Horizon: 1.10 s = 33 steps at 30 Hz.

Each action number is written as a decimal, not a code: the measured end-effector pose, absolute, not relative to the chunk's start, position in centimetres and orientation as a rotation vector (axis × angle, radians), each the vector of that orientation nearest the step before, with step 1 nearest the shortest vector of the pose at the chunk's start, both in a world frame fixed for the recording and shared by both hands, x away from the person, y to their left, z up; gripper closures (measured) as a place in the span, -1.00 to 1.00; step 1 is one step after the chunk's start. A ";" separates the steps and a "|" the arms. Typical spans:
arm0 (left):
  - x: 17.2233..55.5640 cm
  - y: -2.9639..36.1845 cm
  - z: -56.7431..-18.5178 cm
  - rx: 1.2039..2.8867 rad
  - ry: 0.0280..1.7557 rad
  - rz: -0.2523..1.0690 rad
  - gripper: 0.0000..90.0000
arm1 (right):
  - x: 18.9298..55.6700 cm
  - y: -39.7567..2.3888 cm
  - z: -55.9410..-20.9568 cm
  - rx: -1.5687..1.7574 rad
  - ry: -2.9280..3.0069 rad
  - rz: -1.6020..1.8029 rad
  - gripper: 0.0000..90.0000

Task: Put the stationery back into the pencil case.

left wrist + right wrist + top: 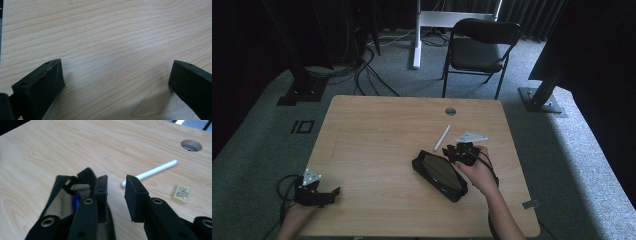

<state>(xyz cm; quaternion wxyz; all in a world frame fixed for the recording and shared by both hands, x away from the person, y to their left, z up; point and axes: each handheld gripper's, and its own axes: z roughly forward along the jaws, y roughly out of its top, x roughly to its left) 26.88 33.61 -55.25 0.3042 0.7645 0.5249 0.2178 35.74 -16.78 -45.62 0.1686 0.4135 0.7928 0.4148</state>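
The right tongs (pixel 116 195) stand slightly parted with nothing between the pads, just past the open mouth of a black fabric zip pouch (pixel 62 202), in which something blue (pixel 76 201) shows against the pale lining. Ahead of them a white plastic stick-shaped pen (pixel 152 172) lies loose on the pale wood-grain worktop (pixel 50 152), near a small cream rectangular eraser (pixel 181 193) and a round cable hole (pixel 191 145). In the high view the pouch (pixel 440 174) lies slantwise beside the right hand (pixel 477 172), the pen (pixel 442 137) just beyond it.

The left tongs (pixel 115 80) are spread wide and empty over bare wood at the near left corner.

The step in hand looks like fetching the pen for the pouch. To do it well, widen the pads, approach across the pen's shaft near its middle, and clamp squarely so it cannot roll; the idle left tongs could steady the pouch's rim.
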 end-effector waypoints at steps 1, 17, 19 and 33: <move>26.9 33.6 -55.3 2.025 1.391 0.577 -1.00 | 35.9 -16.9 -45.8 1.192 2.245 1.172 0.59; 26.9 33.6 -55.3 2.025 1.390 0.577 -1.00 | 37.2 -18.4 -47.5 1.276 2.153 1.133 0.57; 26.9 33.6 -55.3 2.025 1.391 0.577 -1.00 | 37.4 -18.6 -47.9 1.293 2.141 1.127 0.57; 26.9 33.6 -55.2 2.025 1.391 0.577 -1.00 | 38.8 -20.3 -49.9 1.428 2.060 1.090 0.34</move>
